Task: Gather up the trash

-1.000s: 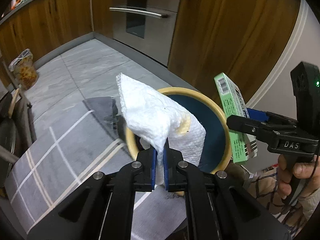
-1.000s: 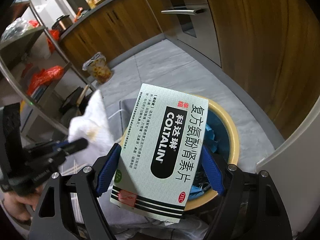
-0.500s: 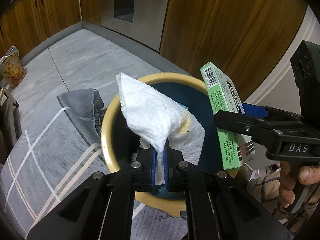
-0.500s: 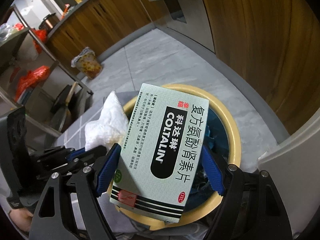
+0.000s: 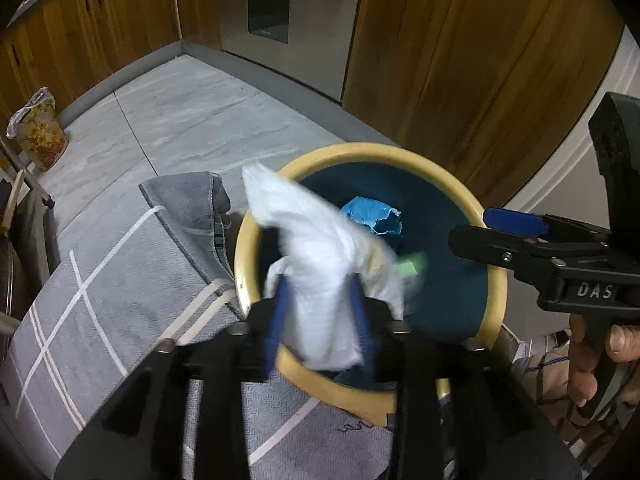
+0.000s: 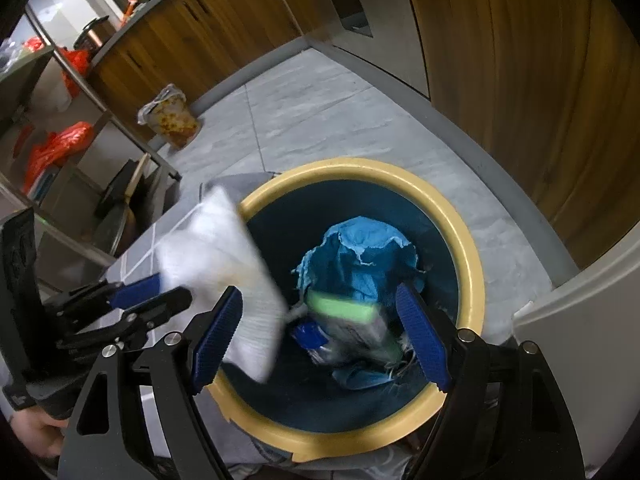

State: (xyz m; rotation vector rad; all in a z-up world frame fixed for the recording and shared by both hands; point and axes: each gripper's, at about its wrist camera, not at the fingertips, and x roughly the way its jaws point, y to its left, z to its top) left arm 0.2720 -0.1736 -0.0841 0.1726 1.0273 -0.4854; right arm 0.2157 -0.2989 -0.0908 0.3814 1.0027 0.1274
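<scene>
With its jaws spread wide above the bin [image 6: 474, 264], the right gripper [image 6: 320, 334] is empty; the green box [image 6: 352, 316] lies inside. The left gripper [image 5: 320, 316], also parted, lets the paper towel [image 5: 320, 264] fall over the rim.

blurred white paper towel [image 5: 324, 268] over the yellow-rimmed bin [image 6: 468, 240], green box [image 6: 348, 314] inside on blue scraps [image 6: 360, 256]
</scene>
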